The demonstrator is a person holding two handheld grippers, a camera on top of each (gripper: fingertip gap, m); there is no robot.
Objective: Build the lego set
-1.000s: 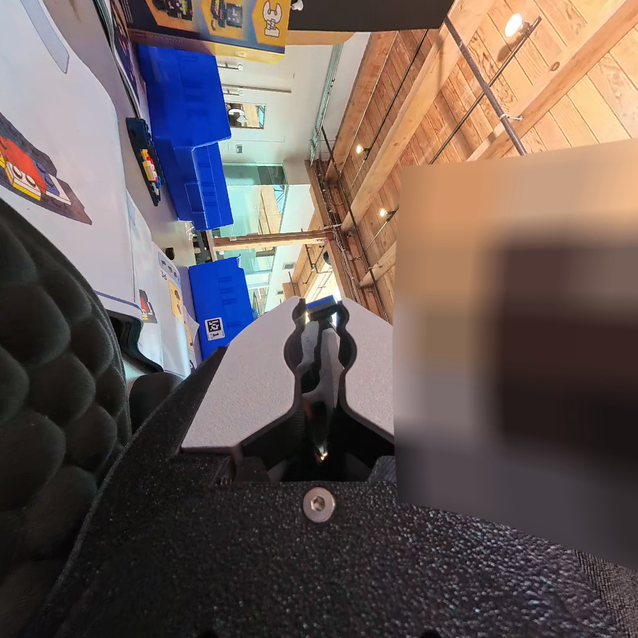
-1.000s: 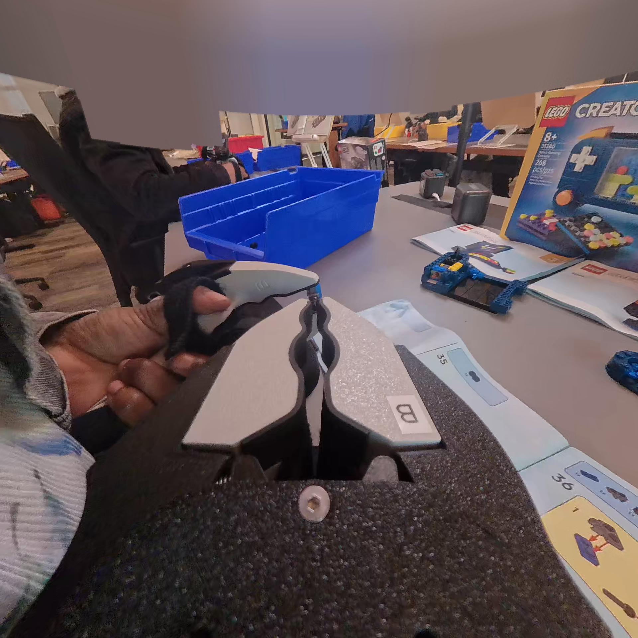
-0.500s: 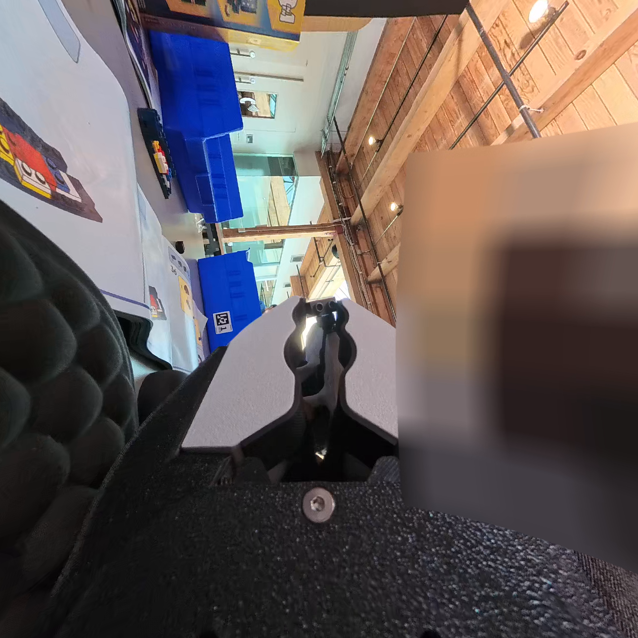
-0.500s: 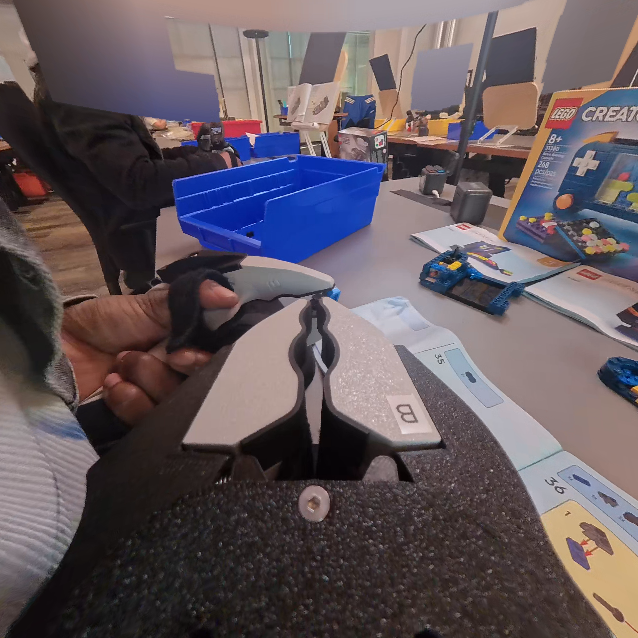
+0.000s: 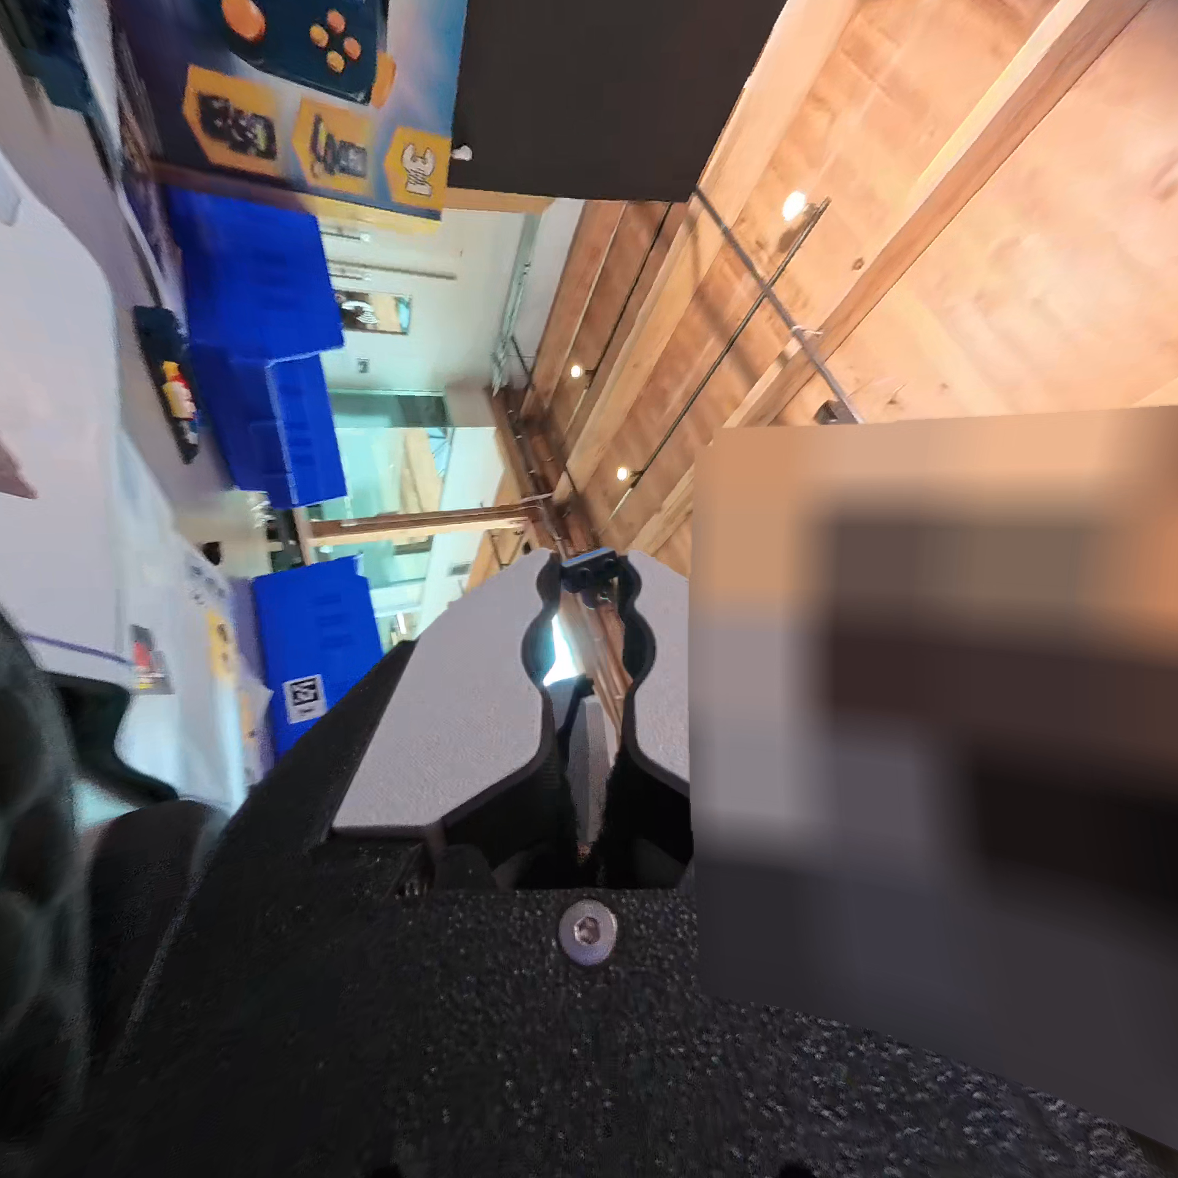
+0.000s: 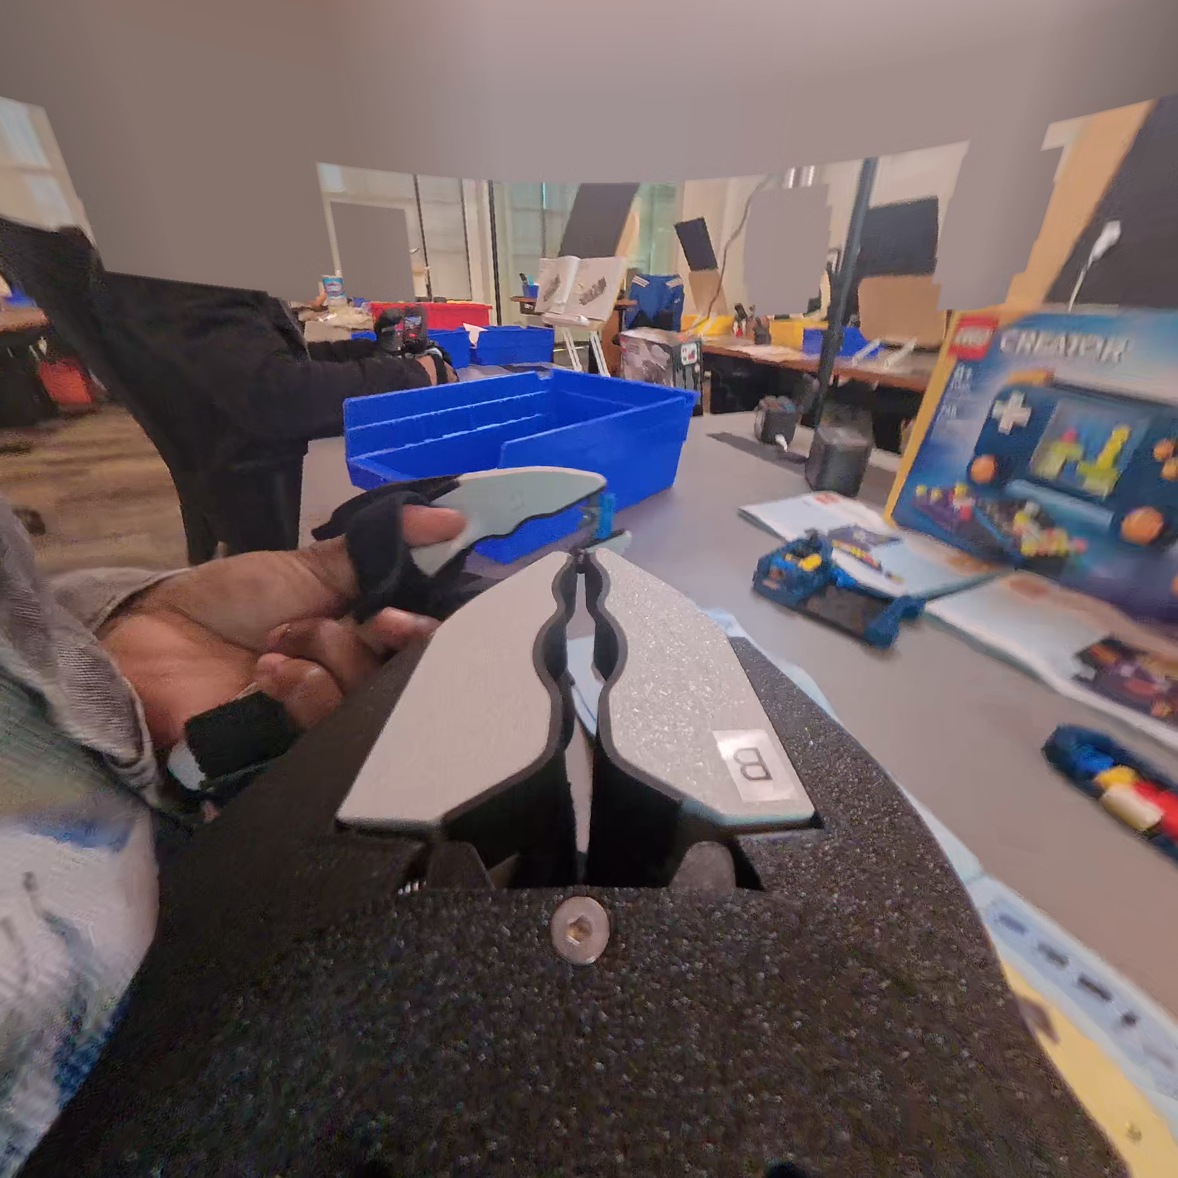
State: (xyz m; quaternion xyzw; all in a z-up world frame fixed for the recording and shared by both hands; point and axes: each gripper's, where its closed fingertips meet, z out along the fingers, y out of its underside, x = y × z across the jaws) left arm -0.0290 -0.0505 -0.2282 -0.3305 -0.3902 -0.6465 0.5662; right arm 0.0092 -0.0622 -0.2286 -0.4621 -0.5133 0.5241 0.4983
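At centre frame we saw the left gripper [image 5: 589, 569] clamped on a small blue brick [image 5: 588, 565] by its tips, while the right gripper [image 6: 579, 556] was pressed together just below the blue bin [image 6: 523, 433].
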